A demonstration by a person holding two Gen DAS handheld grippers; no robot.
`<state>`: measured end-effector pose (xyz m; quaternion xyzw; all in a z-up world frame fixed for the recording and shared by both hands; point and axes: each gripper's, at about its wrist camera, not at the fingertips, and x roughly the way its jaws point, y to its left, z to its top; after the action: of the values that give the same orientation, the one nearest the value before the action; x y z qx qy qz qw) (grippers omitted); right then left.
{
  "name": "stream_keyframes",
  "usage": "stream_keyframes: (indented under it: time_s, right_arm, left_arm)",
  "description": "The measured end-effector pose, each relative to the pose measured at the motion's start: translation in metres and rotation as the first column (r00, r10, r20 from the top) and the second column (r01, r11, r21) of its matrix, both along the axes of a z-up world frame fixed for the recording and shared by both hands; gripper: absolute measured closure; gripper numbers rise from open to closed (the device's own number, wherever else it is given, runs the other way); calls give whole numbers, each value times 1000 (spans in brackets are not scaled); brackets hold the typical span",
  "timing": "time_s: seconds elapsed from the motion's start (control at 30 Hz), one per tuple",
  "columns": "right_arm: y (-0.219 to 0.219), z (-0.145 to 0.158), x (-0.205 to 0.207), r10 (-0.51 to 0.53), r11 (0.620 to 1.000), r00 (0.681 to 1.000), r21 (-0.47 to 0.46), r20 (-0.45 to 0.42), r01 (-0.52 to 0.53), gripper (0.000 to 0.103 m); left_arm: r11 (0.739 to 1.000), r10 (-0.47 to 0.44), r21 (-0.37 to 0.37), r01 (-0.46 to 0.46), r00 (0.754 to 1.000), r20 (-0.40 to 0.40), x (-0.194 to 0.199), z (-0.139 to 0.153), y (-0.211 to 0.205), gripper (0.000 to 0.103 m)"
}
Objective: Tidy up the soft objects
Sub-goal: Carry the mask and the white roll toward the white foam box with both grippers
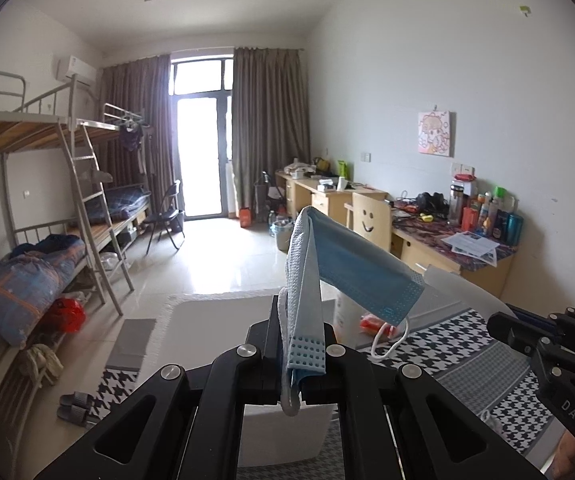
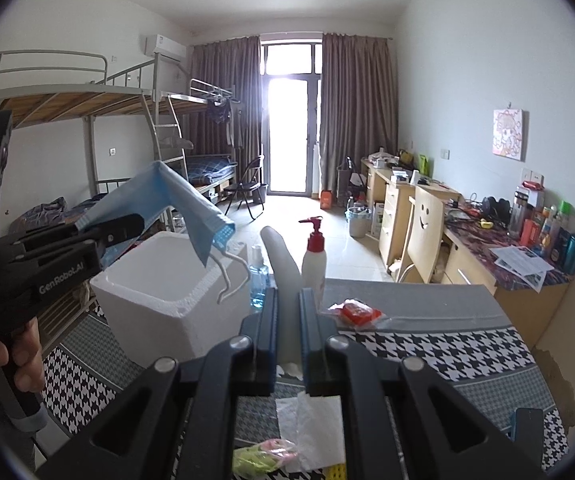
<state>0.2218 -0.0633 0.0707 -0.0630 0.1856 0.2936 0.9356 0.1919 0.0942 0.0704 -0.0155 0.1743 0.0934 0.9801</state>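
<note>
A blue face mask (image 1: pixel 351 264) stands up from my left gripper (image 1: pixel 302 320), which is shut on its lower end; the mask folds over to the right with a white ear loop (image 1: pixel 391 340) hanging. In the right wrist view this left gripper (image 2: pixel 137 220) holds the mask (image 2: pixel 183 200) over the white foam box (image 2: pixel 167 280). My right gripper (image 2: pixel 289 294) is shut on a white soft sheet (image 2: pixel 281 256) that curves up and away. Its fingers (image 1: pixel 503 328) show at the right edge of the left wrist view, with the sheet (image 1: pixel 459 292) above them.
The table's houndstooth cloth (image 2: pixel 427 344) carries a red-pump bottle (image 2: pixel 313 260), a blue bottle (image 2: pixel 257 280), a red packet (image 2: pixel 357 312), a tissue (image 2: pixel 315 432) and a green-pink packet (image 2: pixel 259 456). A hand (image 2: pixel 19 352) holds the left gripper's handle. Bunk beds stand left, desks right.
</note>
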Motion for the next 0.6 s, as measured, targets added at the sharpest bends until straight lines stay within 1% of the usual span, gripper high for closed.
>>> stream_keyframes:
  time_s: [0.3,0.6]
  right_arm:
    - [20,0,6,39,999,999,-24,-7,-40,91]
    - [38,1,9,89,995,996,-32,-21,-89,91]
  left_arm:
    - [995,95,13,-95,995,-16,10,-4,23,98]
    - [987,159,5,-159,985,-68,25,-13,44,98]
